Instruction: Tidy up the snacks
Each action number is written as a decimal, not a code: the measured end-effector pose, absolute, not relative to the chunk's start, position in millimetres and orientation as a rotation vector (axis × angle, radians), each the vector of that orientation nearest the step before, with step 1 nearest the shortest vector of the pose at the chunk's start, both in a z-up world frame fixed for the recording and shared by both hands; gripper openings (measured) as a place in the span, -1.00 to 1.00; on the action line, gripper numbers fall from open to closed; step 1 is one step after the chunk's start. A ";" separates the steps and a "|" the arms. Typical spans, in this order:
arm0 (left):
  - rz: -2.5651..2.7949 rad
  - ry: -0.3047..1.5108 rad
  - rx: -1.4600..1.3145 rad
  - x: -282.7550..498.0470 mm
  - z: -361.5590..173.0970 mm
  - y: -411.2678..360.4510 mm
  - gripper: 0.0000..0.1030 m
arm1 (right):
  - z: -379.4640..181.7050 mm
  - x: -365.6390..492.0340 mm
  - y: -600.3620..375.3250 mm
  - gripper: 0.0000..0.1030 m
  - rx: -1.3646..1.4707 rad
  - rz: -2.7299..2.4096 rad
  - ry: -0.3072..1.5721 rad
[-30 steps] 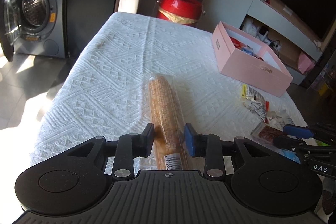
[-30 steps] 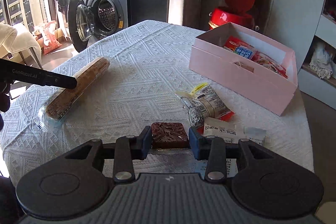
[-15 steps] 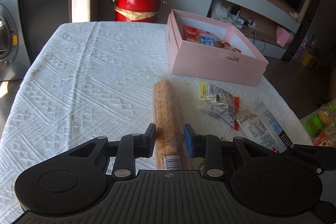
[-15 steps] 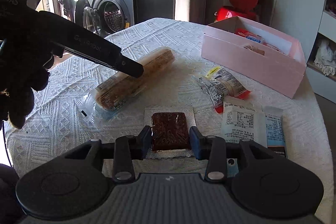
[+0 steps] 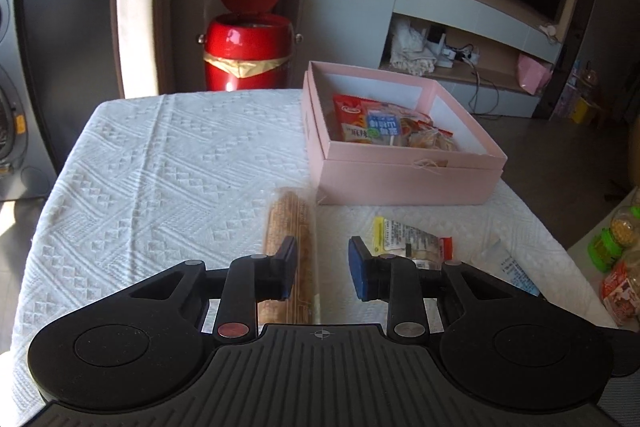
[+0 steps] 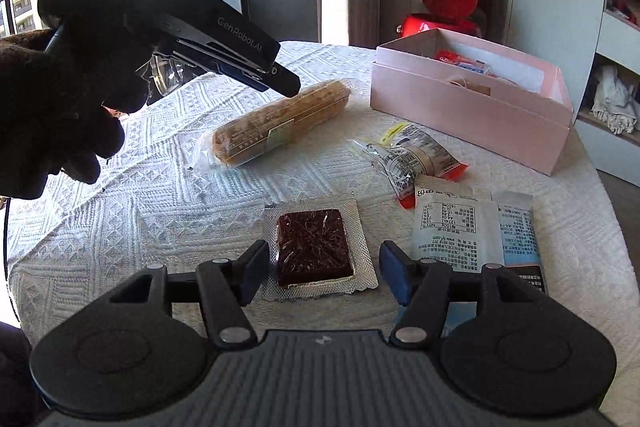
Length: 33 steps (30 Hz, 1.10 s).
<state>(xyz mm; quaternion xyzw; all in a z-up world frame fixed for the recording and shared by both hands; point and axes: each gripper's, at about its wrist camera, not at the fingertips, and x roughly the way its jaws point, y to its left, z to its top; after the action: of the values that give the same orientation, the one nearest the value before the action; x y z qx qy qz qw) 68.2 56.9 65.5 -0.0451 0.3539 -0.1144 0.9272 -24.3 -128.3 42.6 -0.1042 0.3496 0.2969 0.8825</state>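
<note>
Dark-brown square snack block in a flat, embossed clear pouch lies on the white textured tablecloth, between the spread jaws of the right gripper. Those jaws have just been opening, and the pads are clear of it. It looks light, fairly stiff, with slippery film. Pinch the block's side edges, not the thin seal rim.

Left gripper jaws have just been closing to a narrow gap and pinch nothing. Long clear-wrapped biscuit roll lies below them, partly under one jaw. Likely brittle, so grip it gently at mid-length. Open pink cardboard box sits beyond both jaws.
</note>
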 end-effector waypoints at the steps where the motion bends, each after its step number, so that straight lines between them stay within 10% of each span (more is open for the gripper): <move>1: -0.284 0.736 -0.099 71.5 66.5 48.8 -0.38 | 42.8 -24.7 -128.3 0.20 -0.216 0.618 0.728; 12: -0.456 0.816 0.155 149.3 29.9 -35.5 -0.43 | 42.3 -26.0 -128.8 0.24 -0.221 0.614 0.725; 33: -0.261 0.883 -0.001 32.6 33.3 74.5 -0.51 | 47.7 -21.8 -129.9 0.31 -0.266 0.468 0.708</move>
<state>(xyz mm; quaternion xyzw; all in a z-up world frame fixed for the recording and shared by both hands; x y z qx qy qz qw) 32.6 74.5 33.3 -0.0007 0.4261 -0.1258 0.8959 -21.8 -129.9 47.7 -0.1285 0.3427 0.2262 0.9027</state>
